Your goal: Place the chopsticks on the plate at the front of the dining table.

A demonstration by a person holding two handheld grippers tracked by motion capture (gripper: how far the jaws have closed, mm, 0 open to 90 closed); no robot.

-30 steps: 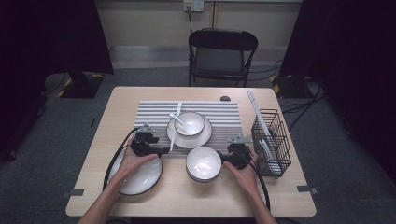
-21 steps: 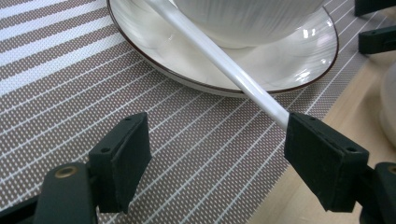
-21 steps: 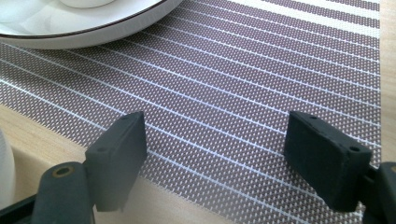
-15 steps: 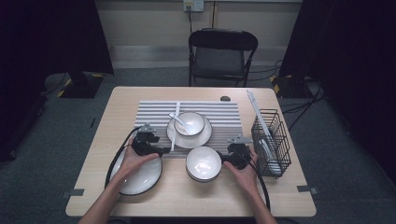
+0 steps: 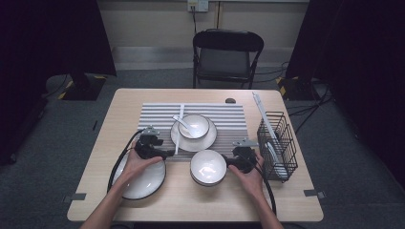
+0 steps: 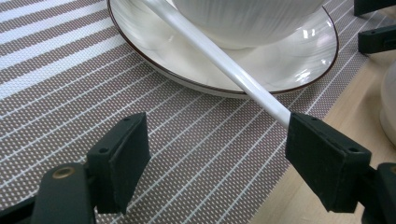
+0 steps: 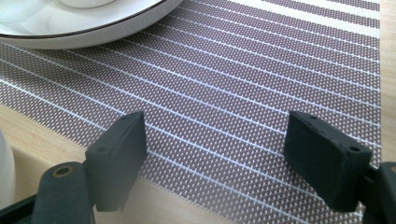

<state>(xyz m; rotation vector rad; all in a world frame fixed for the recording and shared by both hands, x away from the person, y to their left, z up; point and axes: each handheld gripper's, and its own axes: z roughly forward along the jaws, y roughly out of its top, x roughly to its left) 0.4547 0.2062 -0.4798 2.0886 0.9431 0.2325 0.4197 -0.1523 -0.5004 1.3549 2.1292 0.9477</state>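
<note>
**A:** What are you working on right now?

**B:** The white spoon handle (image 6: 219, 58). It slants down off the plate (image 6: 299, 60) on the striped mat (image 6: 70, 93), under the small bowl (image 6: 247, 16), and its tip ends right at one pad of my left tool (image 6: 217, 156). I can't tell whether the two touch.

**A:** So is it gripped?

**B:** No. My left tool's jaws stand wide apart with only mat between them. Nothing is lifted, so by my reckoning the pick-up is all ahead: centre on the handle, close, raise.

**A:** And the other tool?

**B:** My right tool (image 7: 215, 161) is spread wide too and carries nothing, over the mat's near edge where it meets the tabletop (image 7: 28, 135). From the high view it sits just right of the second bowl (image 5: 208, 167), close to the wire rack (image 5: 277, 143).

**A:** How are your hands placed?

**B:** Both forearms reach in low from my side. My left hand (image 5: 136, 162) is over the far rim of the big plate (image 5: 143, 183) at the near left, tool aimed across toward the spoon. My right hand (image 5: 248, 174) rests beside the bowl, aimed left, level with the tabletop.
</note>
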